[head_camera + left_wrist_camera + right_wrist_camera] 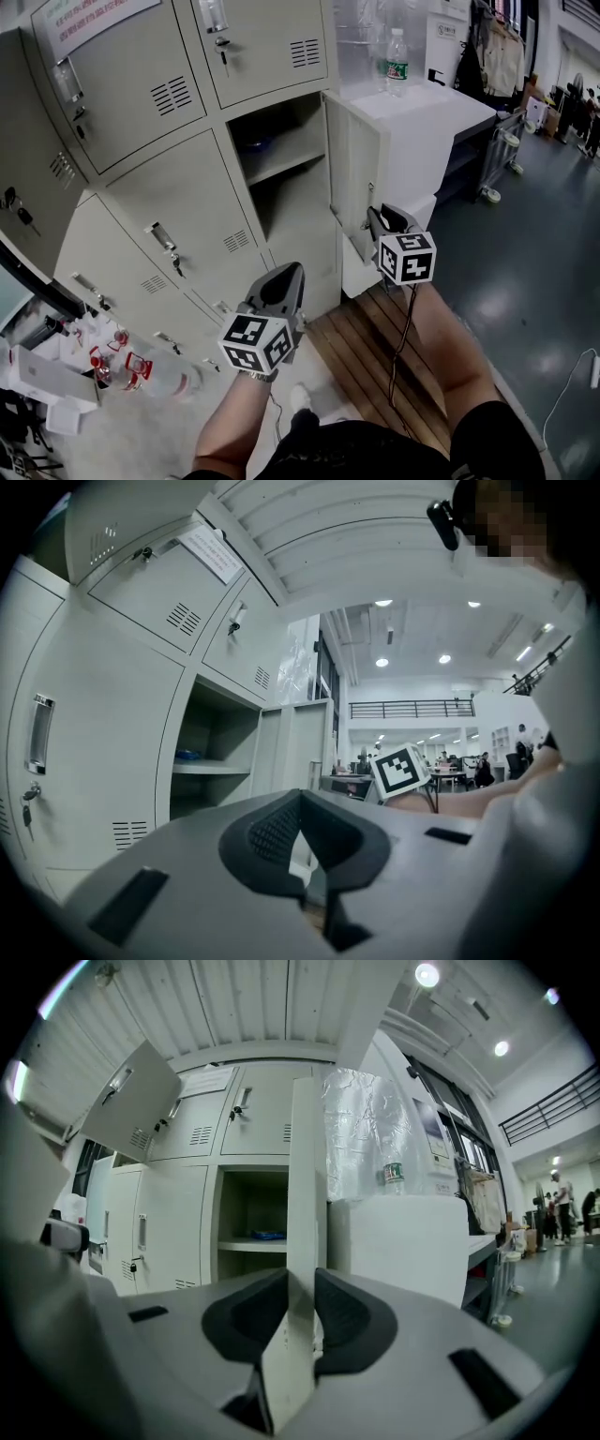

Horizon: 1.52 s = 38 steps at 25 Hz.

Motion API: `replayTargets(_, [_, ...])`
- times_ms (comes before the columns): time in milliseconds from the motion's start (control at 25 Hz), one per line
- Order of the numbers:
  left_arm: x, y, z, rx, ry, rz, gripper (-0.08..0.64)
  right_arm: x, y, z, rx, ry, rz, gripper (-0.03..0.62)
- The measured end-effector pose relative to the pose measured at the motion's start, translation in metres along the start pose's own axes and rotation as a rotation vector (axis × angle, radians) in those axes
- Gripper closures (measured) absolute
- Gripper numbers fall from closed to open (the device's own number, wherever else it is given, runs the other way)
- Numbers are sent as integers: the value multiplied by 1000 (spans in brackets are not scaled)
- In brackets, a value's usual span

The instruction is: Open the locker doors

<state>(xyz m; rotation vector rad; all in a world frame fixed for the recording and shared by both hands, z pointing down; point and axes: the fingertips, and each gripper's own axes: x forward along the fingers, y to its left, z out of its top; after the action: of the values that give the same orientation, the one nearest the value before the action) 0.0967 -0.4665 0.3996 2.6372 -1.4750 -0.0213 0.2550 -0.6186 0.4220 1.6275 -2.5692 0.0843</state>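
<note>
Right gripper (302,1283) first: it's clamped on the free edge of the open door (302,1176). The thin metal runs straight up between the two pads and both press against it. My guess is that pinching the bare edge is the easiest way to get leverage and swing it wider.

Left gripper (300,803) has its jaws together with nothing in them. It hangs low in front of the closed doors (178,216), a bit apart from the action. To me it looks parked, maybe lined up for the next door.

The door I'm holding belongs to the right-hand column of the locker (141,84), middle row. It stands roughly square to the front, with its hinge side next to a white cabinet (422,122).

The head view gives me the layout: which compartment (281,169) is open, and the several doors to its left that are shut with keys in their locks. It can't show the grip itself, since the jaws are tiny there. The right gripper view settles that, and it also shows a bottle (394,1176) on the cabinet. The left gripper view shows a blue thing (187,756) on the shelf inside.
</note>
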Motion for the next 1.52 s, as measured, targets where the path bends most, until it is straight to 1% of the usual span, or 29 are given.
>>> replayTargets(120, [2, -1, 0, -1, 3, -1, 561, -1, -9, -1, 14, -1, -15, 508])
replayTargets(440, [3, -9, 0, 0, 9, -2, 561, -3, -22, -1, 9, 11, -42, 508])
replayTargets(600, [-4, -13, 0, 7, 10, 9, 561, -7, -25, -1, 19, 11, -45, 505])
replayTargets(720, [-14, -15, 1, 9, 7, 29, 561, -15, -23, 2, 18, -8, -52, 505])
replayTargets(800, [-21, -18, 2, 10, 1, 42, 561, -25, -20, 7, 4, -27, -61, 505])
replayTargets(920, [-33, -24, 3, 6, -7, 63, 561, -43, -10, 17, -47, -64, -62, 513])
replayTargets(1000, [-41, -27, 4, 3, -13, 79, 561, -55, 4, 26, -82, -87, -39, 575])
replayTargets(1040, [-45, -29, 5, 2, -17, 87, 561, -60, 13, 29, -95, -96, -18, 591])
replayTargets(1200, [-66, -33, 8, 3, -22, 126, 561, -79, 56, 39, -116, -111, 80, 592])
replayTargets(1320, [-86, -32, 14, 14, -27, 155, 561, -92, 90, 44, -93, -122, 150, 592])
replayTargets(1520, [-120, -21, 19, 30, -28, 186, 561, -107, 146, 46, -70, -127, 226, 592])
